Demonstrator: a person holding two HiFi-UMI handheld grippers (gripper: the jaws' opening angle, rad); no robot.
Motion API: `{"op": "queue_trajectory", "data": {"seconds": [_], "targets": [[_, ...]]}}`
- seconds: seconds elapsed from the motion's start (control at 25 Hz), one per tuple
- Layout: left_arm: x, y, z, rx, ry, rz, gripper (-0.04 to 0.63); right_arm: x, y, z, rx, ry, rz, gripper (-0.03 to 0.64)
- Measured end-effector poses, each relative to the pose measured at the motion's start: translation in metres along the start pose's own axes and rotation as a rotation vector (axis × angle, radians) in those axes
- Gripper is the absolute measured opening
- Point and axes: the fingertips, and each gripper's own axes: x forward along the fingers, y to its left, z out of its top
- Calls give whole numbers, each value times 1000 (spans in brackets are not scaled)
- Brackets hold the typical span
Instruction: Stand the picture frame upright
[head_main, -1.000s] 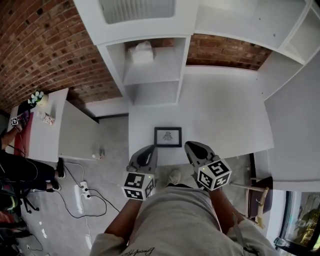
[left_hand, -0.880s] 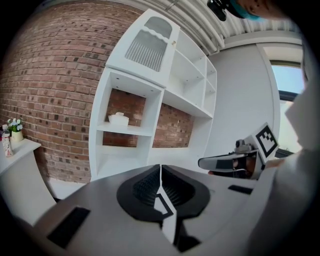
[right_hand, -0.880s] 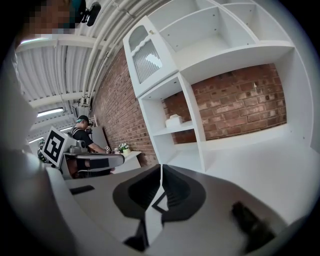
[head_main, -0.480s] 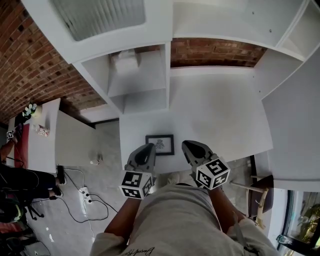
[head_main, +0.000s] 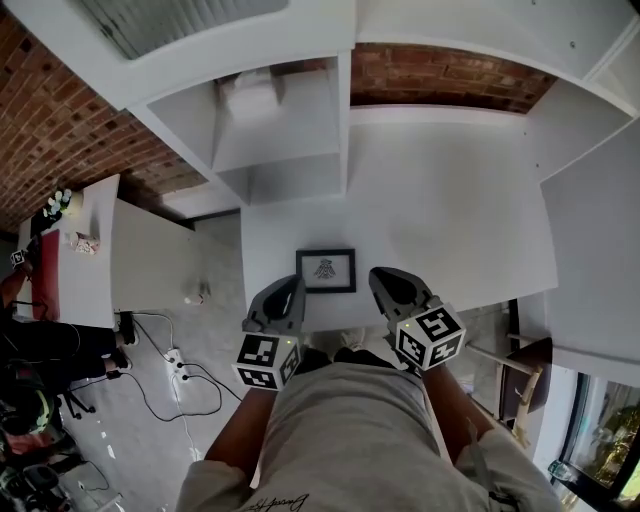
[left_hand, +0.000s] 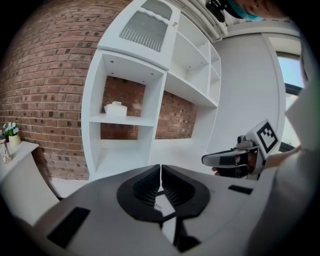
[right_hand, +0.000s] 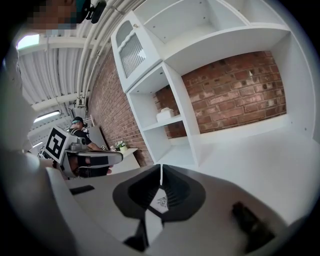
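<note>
Picture frame (head_main: 325, 270) lies flat near the front edge of the bench (head_main: 450, 200), not yet stood up. Left gripper (head_main: 288, 290) and right gripper (head_main: 386, 280) hover just short of it, fingers closed, holding nothing.

The bench (head_main: 450, 220) lies open behind and to the right of the flat picture frame (head_main: 326, 270), bare all the way back to the brick wall (head_main: 450, 88). At the back left a white shelf unit (head_main: 290, 140) rises and blocks that corner, and a white side panel (head_main: 600, 230) closes off the right end
</note>
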Motion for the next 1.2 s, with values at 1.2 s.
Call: {"op": "queue_trajectory", "data": {"seconds": [1.2], "targets": [[68,72,-121,-14,283,-35,23,73,-35,-103,77,223,-152,31]]}}
